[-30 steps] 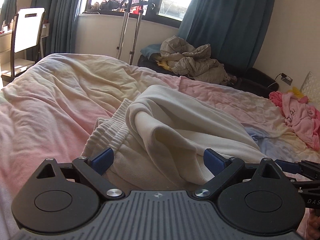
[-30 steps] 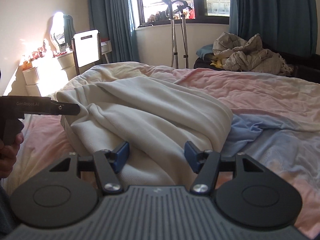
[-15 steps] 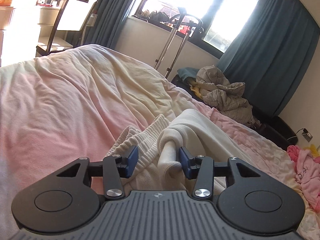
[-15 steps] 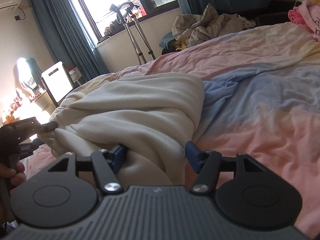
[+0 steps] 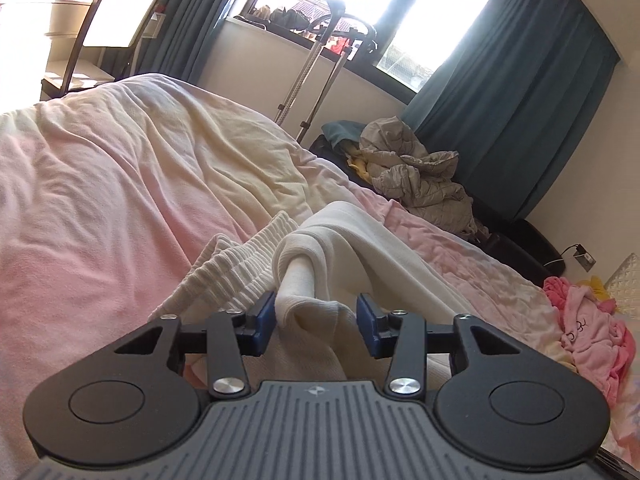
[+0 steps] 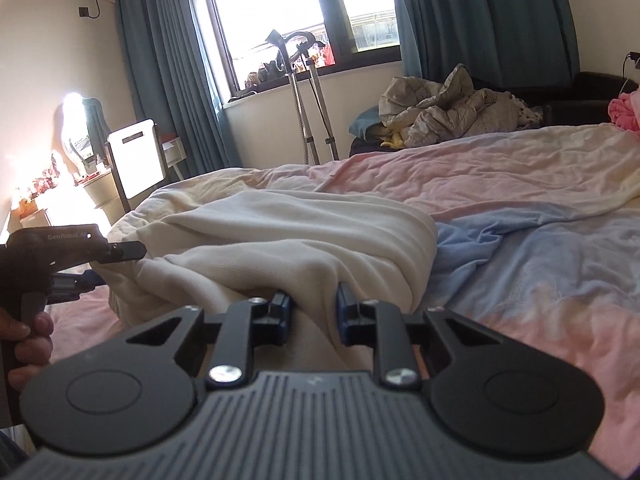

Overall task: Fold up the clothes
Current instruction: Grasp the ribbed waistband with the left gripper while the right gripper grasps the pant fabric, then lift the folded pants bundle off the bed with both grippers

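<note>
A cream garment is seen bunched on the pink and blue bed cover. A fold of its cloth is clamped by the right gripper. A rolled edge beside the ribbed waistband sits between the left gripper pads; whether it is pinched cannot be told.

Right gripper blue pads pinching cream garment fold, left gripper gripping far edge, pink-blue bedspread, crutches beneath window
</note>
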The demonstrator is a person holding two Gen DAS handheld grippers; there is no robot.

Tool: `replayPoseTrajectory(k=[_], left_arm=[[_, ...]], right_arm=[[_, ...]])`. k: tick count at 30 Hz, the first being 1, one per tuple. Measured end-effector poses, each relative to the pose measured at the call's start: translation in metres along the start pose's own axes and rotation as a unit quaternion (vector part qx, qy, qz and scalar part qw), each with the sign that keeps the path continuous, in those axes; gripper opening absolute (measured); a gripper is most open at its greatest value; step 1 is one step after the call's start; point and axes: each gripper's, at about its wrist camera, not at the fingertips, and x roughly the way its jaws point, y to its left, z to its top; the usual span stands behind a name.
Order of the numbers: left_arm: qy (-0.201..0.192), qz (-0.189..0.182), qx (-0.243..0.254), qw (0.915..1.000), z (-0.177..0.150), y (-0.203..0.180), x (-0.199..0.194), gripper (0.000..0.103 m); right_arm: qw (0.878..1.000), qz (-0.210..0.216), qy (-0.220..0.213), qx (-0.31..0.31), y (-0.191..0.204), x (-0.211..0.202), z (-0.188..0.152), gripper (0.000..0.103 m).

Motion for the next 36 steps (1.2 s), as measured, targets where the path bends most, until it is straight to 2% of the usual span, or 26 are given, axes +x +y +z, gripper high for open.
replayPoseTrajectory(k=[1, 2, 6, 9, 10, 12, 14, 15, 17, 22, 24, 27, 28, 30, 31, 34, 36], left_arm=[[-0.003, -0.001, 0.000, 1.0000, -0.001, -0.001, 0.001, 0.020], [-0.011, -0.006, -0.006, 0.9999, -0.001, 0.000, -0.001, 0.016], [-0.049, -0.029, -0.047, 0.9973, 0.004, 0.006, -0.015, 0.011], [-0.072, -0.023, -0.066, 0.9950, 0.009, 0.011, -0.025, 0.010], [-0.067, -0.015, -0.074, 0.9949, 0.010, 0.013, -0.024, 0.010], [-0.044, 0.004, -0.088, 0.9952, 0.009, 0.020, -0.017, 0.010], [-0.016, 0.032, -0.095, 0.9949, 0.005, 0.027, -0.006, 0.010], [-0.008, 0.038, -0.099, 0.9943, 0.003, 0.030, -0.003, 0.010], [0.002, 0.043, -0.110, 0.9930, 0.001, 0.034, 0.001, 0.011], [0.012, 0.023, -0.159, 0.9870, -0.001, 0.046, -0.006, 0.015], [0.019, 0.014, -0.184, 0.9826, -0.002, 0.050, -0.010, 0.018], [0.034, 0.008, -0.219, 0.9750, -0.005, 0.054, -0.018, 0.044], [0.041, 0.011, -0.226, 0.9731, -0.007, 0.055, -0.019, 0.057], [0.067, 0.026, -0.235, 0.9693, -0.012, 0.057, -0.017, 0.060], [0.076, 0.020, -0.252, 0.9645, -0.016, 0.061, -0.014, 0.061], [0.090, -0.003, -0.323, 0.9423, -0.028, 0.077, -0.003, 0.068], [0.088, -0.014, -0.347, 0.9335, -0.033, 0.082, 0.003, 0.071]], right_arm=[[1.000, -0.004, 0.011, -0.002, 0.001, 0.003, -0.002, 0.025], [1.000, -0.009, 0.019, 0.000, 0.002, 0.006, -0.005, 0.026], [1.000, 0.000, 0.015, 0.015, 0.000, 0.004, -0.005, 0.027], [1.000, 0.013, -0.020, 0.000, 0.007, -0.008, -0.001, 0.026], [1.000, 0.016, -0.025, -0.005, 0.009, -0.010, -0.001, 0.026], [1.000, 0.019, -0.001, -0.014, 0.012, -0.003, -0.002, 0.026], [0.998, 0.023, 0.051, -0.025, 0.014, 0.012, -0.008, 0.026], [0.997, 0.021, 0.062, -0.030, 0.015, 0.016, -0.012, 0.026], [0.997, 0.018, 0.068, -0.036, 0.017, 0.018, -0.013, 0.027], [0.997, 0.022, 0.072, -0.023, 0.014, 0.018, -0.013, 0.028], [0.997, 0.022, 0.072, -0.024, 0.014, 0.017, -0.013, 0.028], [0.997, 0.022, 0.072, -0.026, 0.015, 0.017, -0.013, 0.030], [0.997, 0.022, 0.072, -0.026, 0.015, 0.017, -0.012, 0.030], [0.997, 0.022, 0.073, -0.026, 0.015, 0.017, -0.012, 0.030], [0.997, 0.022, 0.073, -0.026, 0.015, 0.017, -0.012, 0.030], [0.997, 0.020, 0.073, -0.029, 0.016, 0.017, -0.011, 0.031], [0.997, 0.019, 0.074, -0.032, 0.016, 0.017, -0.011, 0.031]])
